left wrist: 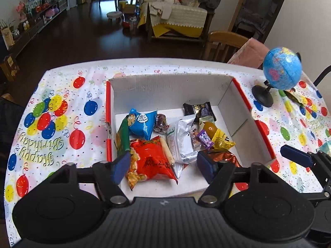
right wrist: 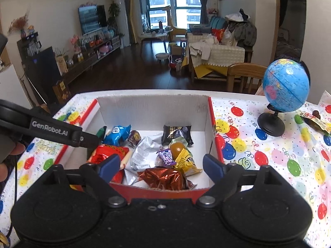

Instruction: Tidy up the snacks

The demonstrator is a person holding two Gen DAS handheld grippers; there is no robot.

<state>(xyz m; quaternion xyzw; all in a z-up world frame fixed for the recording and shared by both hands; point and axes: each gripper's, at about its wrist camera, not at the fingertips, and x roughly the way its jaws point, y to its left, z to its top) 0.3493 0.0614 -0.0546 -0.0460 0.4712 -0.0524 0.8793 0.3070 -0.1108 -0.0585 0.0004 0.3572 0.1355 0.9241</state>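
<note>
A white cardboard box (left wrist: 169, 91) with red outer sides stands on the balloon tablecloth and holds several snacks. Among them are a blue packet (left wrist: 142, 124), a red packet (left wrist: 153, 161), a silver packet (left wrist: 182, 142) and a black packet (left wrist: 198, 109). My left gripper (left wrist: 163, 166) hangs open above the red packet, pads clear of it. My right gripper (right wrist: 161, 166) is open over the box's near wall (right wrist: 157, 190), above a copper foil packet (right wrist: 165, 177), touching nothing. A yellow packet (right wrist: 186, 161) and a purple candy (right wrist: 165, 157) lie just beyond it.
A blue globe (right wrist: 286, 84) on a black stand sits right of the box, with a loose snack packet (right wrist: 314, 119) beside it. A wooden chair (right wrist: 244, 72) stands past the table's far edge. A hand (right wrist: 12, 150) holds the left tool at the left.
</note>
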